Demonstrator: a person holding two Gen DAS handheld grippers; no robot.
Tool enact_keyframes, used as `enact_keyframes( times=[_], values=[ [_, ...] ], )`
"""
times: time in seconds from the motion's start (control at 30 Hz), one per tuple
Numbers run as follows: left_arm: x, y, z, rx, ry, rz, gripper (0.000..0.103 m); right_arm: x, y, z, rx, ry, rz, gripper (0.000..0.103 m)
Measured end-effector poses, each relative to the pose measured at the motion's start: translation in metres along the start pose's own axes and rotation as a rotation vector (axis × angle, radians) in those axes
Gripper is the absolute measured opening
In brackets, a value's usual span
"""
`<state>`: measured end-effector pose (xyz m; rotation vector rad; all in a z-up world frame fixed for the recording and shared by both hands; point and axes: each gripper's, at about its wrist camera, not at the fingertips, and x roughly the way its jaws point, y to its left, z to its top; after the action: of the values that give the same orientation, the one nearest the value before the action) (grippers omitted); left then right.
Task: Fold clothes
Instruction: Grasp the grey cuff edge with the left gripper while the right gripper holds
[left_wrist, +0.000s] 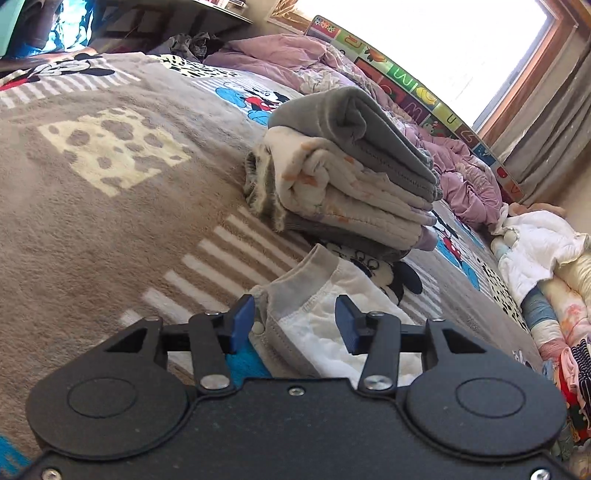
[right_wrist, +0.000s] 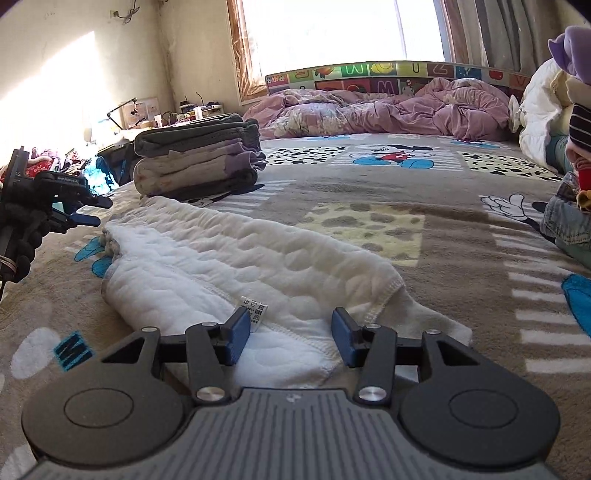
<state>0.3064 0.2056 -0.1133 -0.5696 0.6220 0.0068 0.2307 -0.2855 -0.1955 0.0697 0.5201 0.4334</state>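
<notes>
A white quilted garment (right_wrist: 229, 258) with grey trim lies flat and lengthwise on the cartoon-print bed blanket (right_wrist: 406, 184). My right gripper (right_wrist: 288, 334) is open over its near hem, beside a care label (right_wrist: 255, 308). My left gripper (left_wrist: 295, 325) is open over the garment's other end, at the grey ribbed band (left_wrist: 295, 291); it also shows in the right wrist view (right_wrist: 86, 212) at the far left. A stack of folded clothes (left_wrist: 351, 173) sits just beyond the garment, also in the right wrist view (right_wrist: 199, 158).
A crumpled purple quilt (right_wrist: 388, 107) lies along the alphabet-print headboard (right_wrist: 388, 72) under the window. Unfolded clothes are heaped at the bed's right side (right_wrist: 561, 147) and in the left wrist view (left_wrist: 546, 280). A cluttered desk (right_wrist: 147, 118) stands past the bed's left edge.
</notes>
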Motion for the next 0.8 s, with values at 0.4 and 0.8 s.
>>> enact_keyframes(
  times=[0.4, 0.8],
  values=[
    [-0.013, -0.025, -0.003, 0.158, -0.102, 0.116, 0.008, -0.003, -0.011, -0.001, 0.063, -0.022, 0.045, 0.050],
    [-0.026, 0.005, -0.008, -0.064, -0.068, 0.109, 0.057, 0.000, -0.016, -0.002, 0.091, -0.007, 0.080, 0.053]
  ],
)
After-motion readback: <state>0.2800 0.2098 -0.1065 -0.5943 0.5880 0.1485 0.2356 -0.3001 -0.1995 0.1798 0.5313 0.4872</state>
